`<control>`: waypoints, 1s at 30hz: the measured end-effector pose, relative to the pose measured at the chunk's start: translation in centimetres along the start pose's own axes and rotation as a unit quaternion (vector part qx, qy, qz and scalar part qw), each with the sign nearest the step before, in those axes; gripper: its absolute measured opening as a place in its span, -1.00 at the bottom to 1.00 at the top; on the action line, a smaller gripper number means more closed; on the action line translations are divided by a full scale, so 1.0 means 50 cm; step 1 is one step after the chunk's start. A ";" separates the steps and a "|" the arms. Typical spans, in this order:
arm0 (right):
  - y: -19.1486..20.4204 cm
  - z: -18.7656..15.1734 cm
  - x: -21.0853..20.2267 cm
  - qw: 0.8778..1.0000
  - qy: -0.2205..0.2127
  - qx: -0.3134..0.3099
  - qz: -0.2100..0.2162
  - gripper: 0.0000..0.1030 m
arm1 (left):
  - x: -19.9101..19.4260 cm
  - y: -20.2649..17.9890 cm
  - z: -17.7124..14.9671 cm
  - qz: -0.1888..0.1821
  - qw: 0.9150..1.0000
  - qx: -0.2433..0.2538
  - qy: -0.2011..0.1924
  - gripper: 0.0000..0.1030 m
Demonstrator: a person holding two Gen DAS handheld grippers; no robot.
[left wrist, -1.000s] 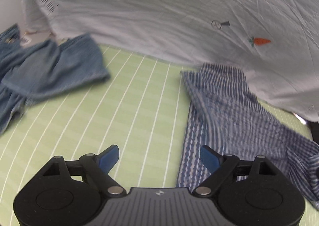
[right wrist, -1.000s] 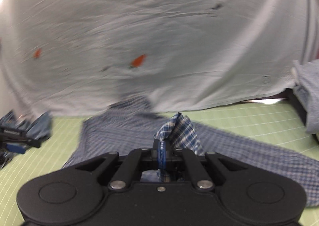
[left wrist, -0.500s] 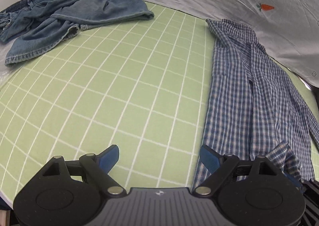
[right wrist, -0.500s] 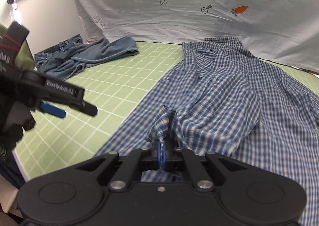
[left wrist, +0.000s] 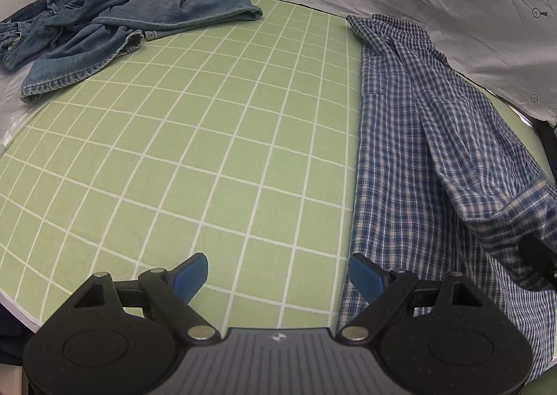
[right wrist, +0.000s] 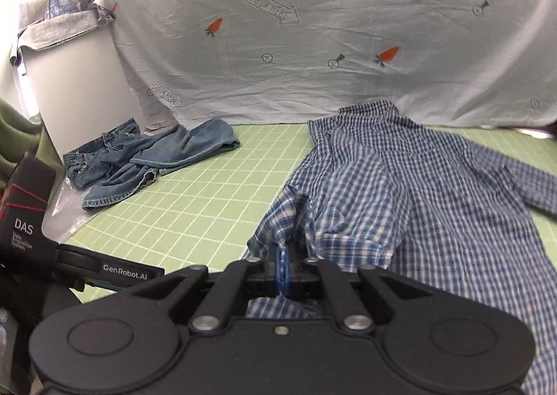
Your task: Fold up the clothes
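At the bottom of the right wrist view, the right gripper (right wrist: 282,268) has its blue fingers (right wrist: 281,264) pressed together on a pinched-up fold of the blue-and-white checked cotton shirt (right wrist: 400,200). The fold stands up just above the fingertips, and the rest of the shirt spreads away toward the centre and right of the frame, over the green desk mat with a white grid (right wrist: 222,196).

At the bottom of the left wrist view, the left gripper (left wrist: 278,273) is spread wide with nothing between its blue fingers (left wrist: 189,273). It hovers over bare mat, and its right finger is just beside the shirt's near edge. The shirt runs up the right side of that frame, collar end farthest.

A crumpled pair of faded blue denim jeans (left wrist: 104,29) lies in the upper left of the left wrist view, well apart from the shirt.

Behind everything hangs a pale blue sheet printed with small orange carrots (right wrist: 313,29). At the upper left of the right wrist view stands a grey bin (right wrist: 80,81) with grey cloth draped over its rim; what is in it cannot be told.
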State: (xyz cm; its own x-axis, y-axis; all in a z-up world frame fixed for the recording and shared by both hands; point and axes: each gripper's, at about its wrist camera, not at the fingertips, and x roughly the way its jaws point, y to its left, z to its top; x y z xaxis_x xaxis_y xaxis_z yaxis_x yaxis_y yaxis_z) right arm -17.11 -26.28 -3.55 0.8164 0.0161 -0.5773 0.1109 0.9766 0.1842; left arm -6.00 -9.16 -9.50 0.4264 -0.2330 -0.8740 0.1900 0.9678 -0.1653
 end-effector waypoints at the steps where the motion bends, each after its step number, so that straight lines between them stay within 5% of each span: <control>1: 0.000 -0.010 0.004 1.000 0.009 0.005 0.000 -0.95 | 0.001 0.001 -0.002 0.000 1.000 0.002 0.004 0.72; 6: 0.017 -0.062 0.035 0.998 0.065 0.016 -0.012 -0.88 | -0.002 0.005 -0.011 -0.003 1.000 0.020 0.009 0.72; 11: 0.027 -0.045 0.008 0.998 0.035 0.032 -0.029 -0.56 | -0.004 0.006 -0.013 -0.008 1.000 0.029 0.010 0.72; 25: 0.009 -0.085 0.107 0.985 0.117 0.080 -0.096 -0.43 | -0.016 0.035 -0.013 -0.004 0.999 0.050 0.011 0.73; 28: 0.016 -0.091 0.111 0.984 0.122 0.089 -0.098 -0.22 | -0.019 0.044 -0.013 -0.008 0.998 0.058 0.011 0.74; 30: 0.023 -0.088 0.105 0.983 0.117 0.092 -0.105 0.14 | -0.019 0.047 -0.012 -0.011 0.998 0.064 0.013 0.74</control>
State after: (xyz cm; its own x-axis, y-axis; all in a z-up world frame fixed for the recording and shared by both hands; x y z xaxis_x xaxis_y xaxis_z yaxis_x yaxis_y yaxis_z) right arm -15.19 -24.12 -9.85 0.6146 -0.1123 -0.7808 0.3812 0.9089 0.1693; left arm -6.51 -6.60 -9.33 0.3983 -0.2497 -0.8826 0.3109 0.9420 -0.1262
